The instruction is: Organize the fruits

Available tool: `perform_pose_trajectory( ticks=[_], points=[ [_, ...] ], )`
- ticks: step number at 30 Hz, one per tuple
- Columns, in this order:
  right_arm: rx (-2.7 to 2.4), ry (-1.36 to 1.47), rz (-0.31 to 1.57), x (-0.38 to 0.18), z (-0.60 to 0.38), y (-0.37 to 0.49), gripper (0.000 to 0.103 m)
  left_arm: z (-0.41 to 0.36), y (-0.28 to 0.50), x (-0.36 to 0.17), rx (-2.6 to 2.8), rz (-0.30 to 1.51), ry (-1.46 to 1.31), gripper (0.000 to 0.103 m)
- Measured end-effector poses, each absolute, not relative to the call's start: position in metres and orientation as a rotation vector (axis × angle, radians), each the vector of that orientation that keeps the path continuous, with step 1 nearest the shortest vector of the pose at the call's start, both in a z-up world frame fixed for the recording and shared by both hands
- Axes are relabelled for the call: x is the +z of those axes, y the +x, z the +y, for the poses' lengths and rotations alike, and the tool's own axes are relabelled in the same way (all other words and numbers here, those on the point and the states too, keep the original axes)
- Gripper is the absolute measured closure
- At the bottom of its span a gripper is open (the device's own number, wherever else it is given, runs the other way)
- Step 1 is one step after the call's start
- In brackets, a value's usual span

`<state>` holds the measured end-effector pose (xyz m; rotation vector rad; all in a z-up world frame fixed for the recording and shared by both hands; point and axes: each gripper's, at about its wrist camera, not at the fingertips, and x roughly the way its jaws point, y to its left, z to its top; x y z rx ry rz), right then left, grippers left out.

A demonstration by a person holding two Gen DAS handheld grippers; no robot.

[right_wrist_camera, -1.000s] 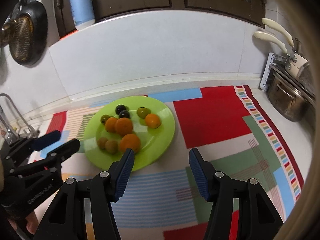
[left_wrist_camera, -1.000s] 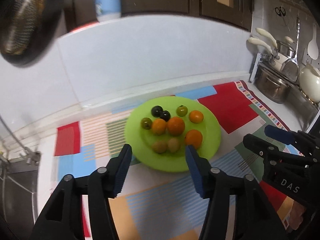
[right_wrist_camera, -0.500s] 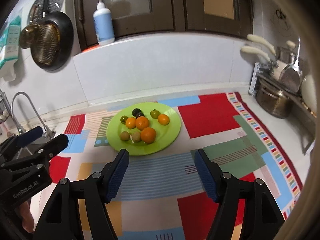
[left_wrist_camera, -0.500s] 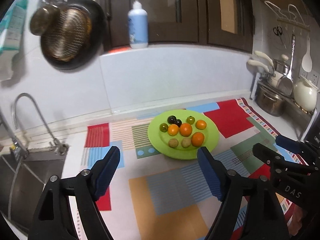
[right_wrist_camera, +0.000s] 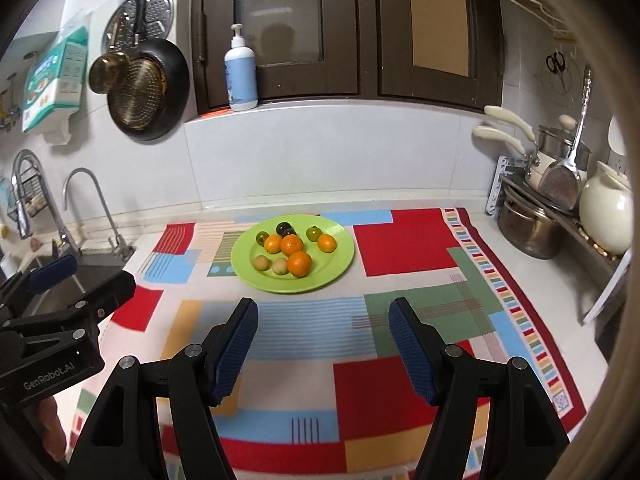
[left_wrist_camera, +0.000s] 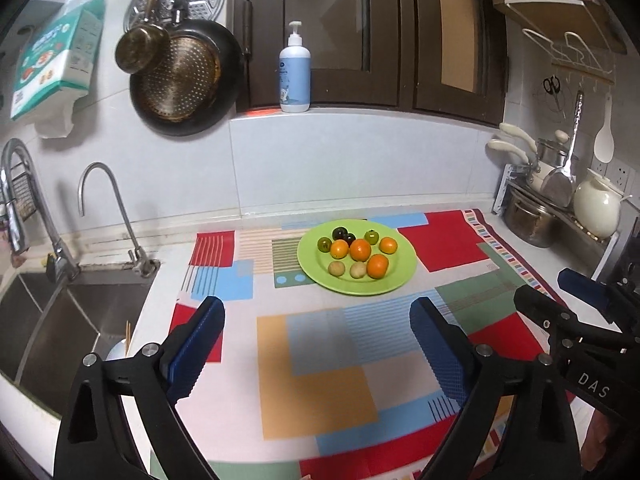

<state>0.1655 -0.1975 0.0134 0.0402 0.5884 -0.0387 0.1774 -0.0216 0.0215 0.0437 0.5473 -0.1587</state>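
Note:
A lime green plate (left_wrist_camera: 402, 276) (right_wrist_camera: 338, 264) sits on a patchwork mat at the back middle of the counter. It holds several fruits: oranges (left_wrist_camera: 377, 265) (right_wrist_camera: 299, 263), two tan kiwis (left_wrist_camera: 336, 268), green fruits (left_wrist_camera: 371, 237) and dark plums (left_wrist_camera: 339, 233). My left gripper (left_wrist_camera: 318, 308) is open and empty, well in front of the plate. My right gripper (right_wrist_camera: 322, 308) is open and empty, also in front of the plate. Each gripper shows at the edge of the other's view.
A steel sink (left_wrist_camera: 60, 320) with taps lies to the left. Pots and a white kettle (left_wrist_camera: 596, 208) stand on a rack at the right. A soap bottle (left_wrist_camera: 295, 76) stands on the ledge above. Pans hang on the wall.
Both grippers have pulled back and up from the plate, which now looks smaller and farther away. Both stay open and empty.

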Motion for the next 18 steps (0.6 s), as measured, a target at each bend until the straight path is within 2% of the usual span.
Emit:
perform_pose_trajectory(
  ticks=[8,18],
  points=[
    [-0.021,0.031,0.551,0.021,-0.199,0.126,0.031,-0.019,0.137,0.03,-0.13,0.508,0.047,0.0],
    [0.005,0.03,0.521,0.03,-0.193,0.094,0.031,-0.013,0.104,0.039,-0.087,0.472,0.051,0.0]
  ],
)
